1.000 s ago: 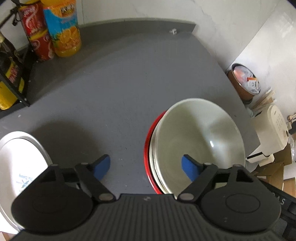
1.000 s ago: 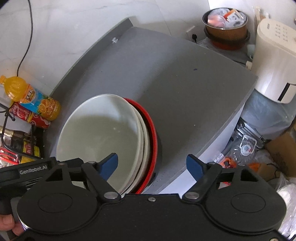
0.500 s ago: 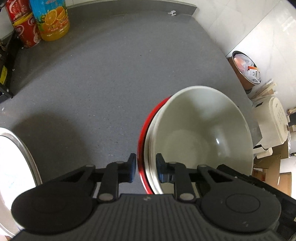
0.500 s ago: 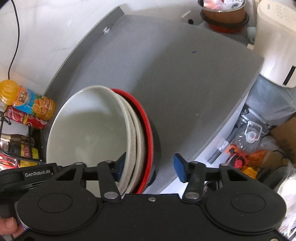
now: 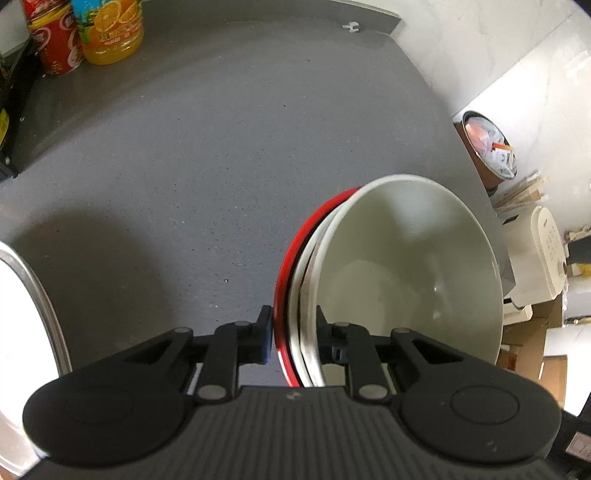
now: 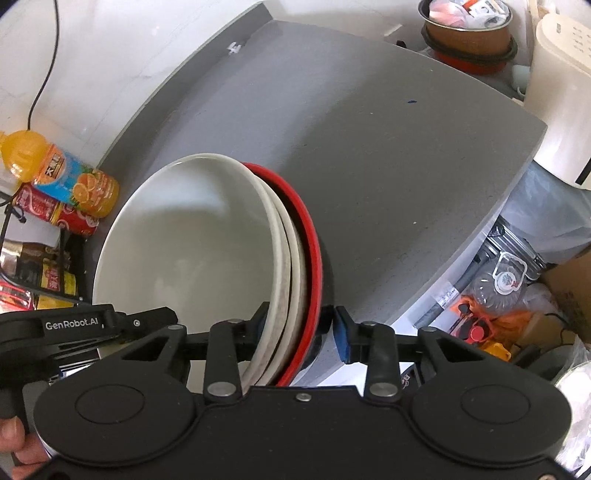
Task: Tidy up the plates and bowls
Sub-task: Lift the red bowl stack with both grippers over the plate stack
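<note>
Several white bowls (image 5: 406,277) sit nested inside a red-rimmed bowl (image 5: 290,258) with a black outside, on the grey countertop (image 5: 221,147). My left gripper (image 5: 293,330) is shut on the stack's left rim, one pad against the red rim and the other inside the top white bowl. In the right wrist view the same white bowls (image 6: 192,251) and red-rimmed bowl (image 6: 310,240) fill the middle. My right gripper (image 6: 301,330) straddles the stack's right rim and its jaws are closing. Its inner finger touches the white bowl while the blue outer pad (image 6: 341,339) stands a sliver off the black wall.
An orange juice bottle (image 5: 110,33) and a red can (image 5: 55,44) stand at the back left. A metal-rimmed white plate (image 5: 22,314) lies at the left edge. Past the counter's right edge are a bin (image 6: 469,33), a white appliance (image 6: 554,92) and floor clutter.
Both grippers' jaws went from wide open to closed in over the rims of the bowl stack. The left gripper came down onto the left rim; the right gripper stayed in place.
</note>
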### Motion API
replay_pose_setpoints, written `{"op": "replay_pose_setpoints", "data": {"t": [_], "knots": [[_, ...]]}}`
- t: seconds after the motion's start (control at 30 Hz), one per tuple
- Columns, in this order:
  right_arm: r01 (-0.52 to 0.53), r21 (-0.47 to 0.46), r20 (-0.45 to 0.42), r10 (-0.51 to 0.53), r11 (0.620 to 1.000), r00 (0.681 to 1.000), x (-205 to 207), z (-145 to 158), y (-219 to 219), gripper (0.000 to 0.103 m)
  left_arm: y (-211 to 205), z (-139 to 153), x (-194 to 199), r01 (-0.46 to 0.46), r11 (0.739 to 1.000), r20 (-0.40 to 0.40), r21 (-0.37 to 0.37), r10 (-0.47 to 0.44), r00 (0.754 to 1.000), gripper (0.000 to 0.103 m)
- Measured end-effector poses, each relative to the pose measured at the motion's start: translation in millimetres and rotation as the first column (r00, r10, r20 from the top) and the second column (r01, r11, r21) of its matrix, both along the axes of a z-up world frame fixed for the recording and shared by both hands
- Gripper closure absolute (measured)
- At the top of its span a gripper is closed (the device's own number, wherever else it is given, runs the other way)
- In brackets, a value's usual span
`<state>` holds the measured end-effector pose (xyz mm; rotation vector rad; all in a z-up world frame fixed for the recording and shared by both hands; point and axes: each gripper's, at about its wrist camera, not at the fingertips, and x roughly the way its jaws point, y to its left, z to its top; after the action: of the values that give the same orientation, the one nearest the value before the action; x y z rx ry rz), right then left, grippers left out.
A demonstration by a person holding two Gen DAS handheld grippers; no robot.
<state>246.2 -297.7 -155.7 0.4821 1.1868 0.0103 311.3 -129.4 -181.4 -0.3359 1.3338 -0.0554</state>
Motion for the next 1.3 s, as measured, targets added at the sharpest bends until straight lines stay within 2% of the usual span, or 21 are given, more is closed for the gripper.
{"op": "replay_pose_setpoints", "data": {"t": [0.53, 0.9, 1.3], "knots": [[-0.083, 0.009, 0.087, 0.082, 0.997, 0.993, -12.5, 27.4, 33.2, 0.069, 30.7, 29.4, -32.9, -0.044, 0.999, 0.073, 0.011, 0.043, 0.996, 0.084], [-0.193, 0.021, 0.116, 0.190, 0.981, 0.975, -23.2, 44.4, 84.2, 0.069, 75.1, 54.6, -75.5, -0.145, 0.989, 0.127, 0.025, 0.141, 0.982, 0.084], [-0.302, 0.010, 0.143, 0.297, 0.953, 0.944, -29.0, 63.9, 135.7, 0.069, 122.8, 75.2, -114.6, -0.273, 0.962, 0.145, 0.024, 0.267, 0.953, 0.084]]}}
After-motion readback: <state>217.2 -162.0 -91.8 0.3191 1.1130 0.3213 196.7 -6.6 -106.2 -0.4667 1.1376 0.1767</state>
